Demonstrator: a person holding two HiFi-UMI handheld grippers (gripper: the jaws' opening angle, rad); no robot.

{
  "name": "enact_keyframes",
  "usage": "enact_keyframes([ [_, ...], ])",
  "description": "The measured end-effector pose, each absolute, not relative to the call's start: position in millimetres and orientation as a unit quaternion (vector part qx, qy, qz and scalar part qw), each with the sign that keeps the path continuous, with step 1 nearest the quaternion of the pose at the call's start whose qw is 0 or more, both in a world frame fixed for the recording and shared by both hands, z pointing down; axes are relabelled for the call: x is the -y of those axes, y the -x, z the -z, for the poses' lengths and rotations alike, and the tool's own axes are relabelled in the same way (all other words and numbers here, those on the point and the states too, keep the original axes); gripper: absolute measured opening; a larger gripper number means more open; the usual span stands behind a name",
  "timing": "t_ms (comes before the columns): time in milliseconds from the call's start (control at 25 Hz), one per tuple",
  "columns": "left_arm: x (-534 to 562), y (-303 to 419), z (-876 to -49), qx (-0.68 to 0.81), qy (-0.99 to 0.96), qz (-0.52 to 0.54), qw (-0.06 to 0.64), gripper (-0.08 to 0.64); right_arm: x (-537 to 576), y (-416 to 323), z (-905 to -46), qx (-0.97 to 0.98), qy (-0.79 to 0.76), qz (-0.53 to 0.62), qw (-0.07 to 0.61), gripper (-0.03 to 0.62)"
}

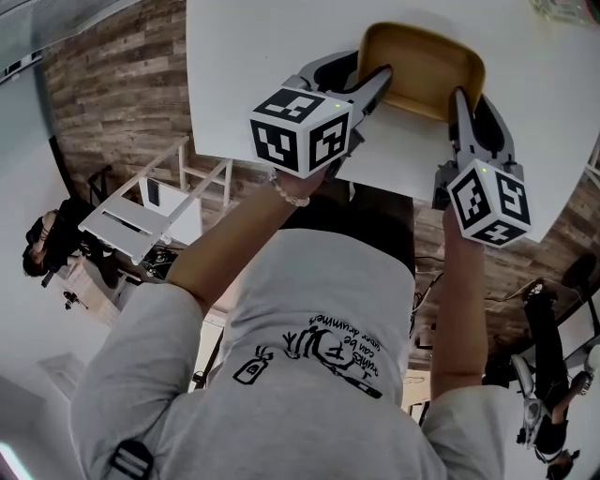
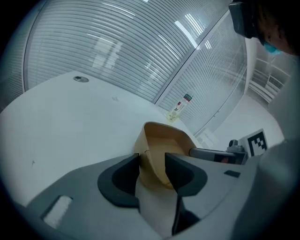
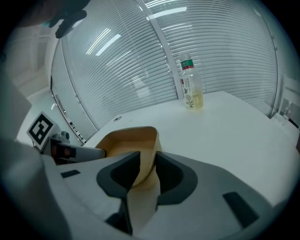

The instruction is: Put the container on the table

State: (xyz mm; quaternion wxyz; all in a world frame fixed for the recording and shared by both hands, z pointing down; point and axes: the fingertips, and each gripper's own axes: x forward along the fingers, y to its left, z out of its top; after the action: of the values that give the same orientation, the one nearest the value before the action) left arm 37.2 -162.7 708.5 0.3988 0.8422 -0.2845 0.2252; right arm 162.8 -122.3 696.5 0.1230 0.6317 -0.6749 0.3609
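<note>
Tan container (image 1: 424,66) gripped at the white bench (image 1: 234,75).
Jaws of the left gripper (image 2: 152,174) and right gripper (image 3: 144,172) each clamp a wall; bottle (image 3: 191,89) beyond the right jaws, before slatted blinds (image 3: 140,56).

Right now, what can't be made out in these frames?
- Whether the container rests on the table: its base is hidden by its own walls in the head view and by the jaws in both gripper views.
- Print on the bottle label, right gripper view: too small.
- The pale object at the head view's top right corner: cut off by the edge.
</note>
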Motion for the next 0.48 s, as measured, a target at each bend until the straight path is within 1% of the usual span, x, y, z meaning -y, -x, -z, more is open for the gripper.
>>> enact_keyframes([
  [320,163.1,-41.4,-712.1,0.289,-0.84,-0.232,0.396,0.167,114.8,-164.5,-706.6,0.671,-0.629,-0.372,0.127,0.095],
  [480,161.1,-43.5,-717.2,0.287,-0.841,-0.262,0.376,0.167,114.3,-165.5,-708.3,0.671,-0.629,-0.372,0.125,0.095],
])
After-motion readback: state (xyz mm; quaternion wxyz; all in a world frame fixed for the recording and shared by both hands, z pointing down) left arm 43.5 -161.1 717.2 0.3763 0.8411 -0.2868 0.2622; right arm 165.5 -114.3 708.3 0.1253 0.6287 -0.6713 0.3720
